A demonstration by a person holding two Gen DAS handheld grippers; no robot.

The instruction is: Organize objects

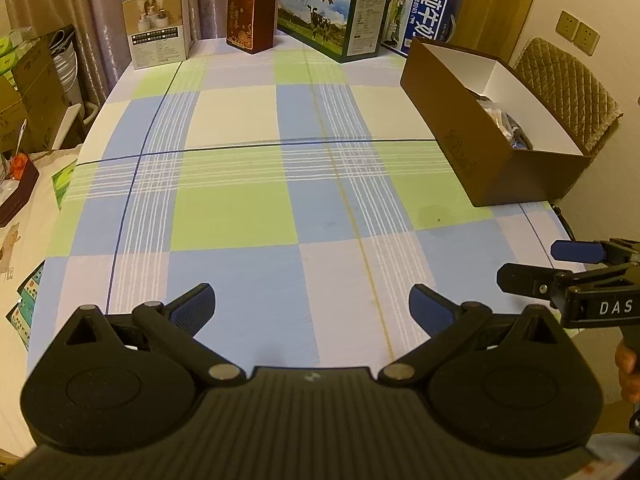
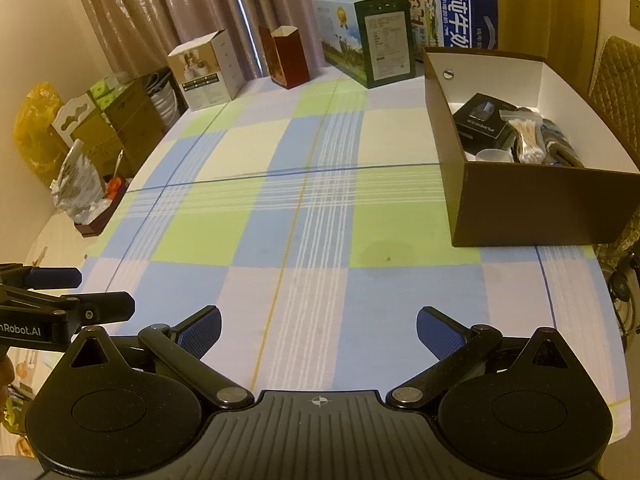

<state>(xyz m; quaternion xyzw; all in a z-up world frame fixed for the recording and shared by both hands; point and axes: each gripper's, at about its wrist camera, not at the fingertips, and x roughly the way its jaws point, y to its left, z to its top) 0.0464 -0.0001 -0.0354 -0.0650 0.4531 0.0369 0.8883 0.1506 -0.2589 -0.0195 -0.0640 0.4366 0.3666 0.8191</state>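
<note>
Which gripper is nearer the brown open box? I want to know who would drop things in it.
Right. The right gripper sits nearer the brown open box; the left gripper hangs further over, on its far side.

1. In the left wrist view, the contents of the brown cardboard box with a white inside [image 1: 460, 128] are mostly hidden by its near wall; only a blurred heap is seen.
2. The blue flat milk carton with white characters [image 1: 424, 12] is partly covered by the green-and-white milk carton with a cow picture [image 1: 332, 12].
3. The hand on the right gripper's handle [image 1: 628, 364] is cut off by the picture's edge.
4. The small print on the white square product box [image 2: 204, 72] cannot be read.
5. The quilted tan chair back [image 2: 616, 80] is cut off at the right edge.
</note>
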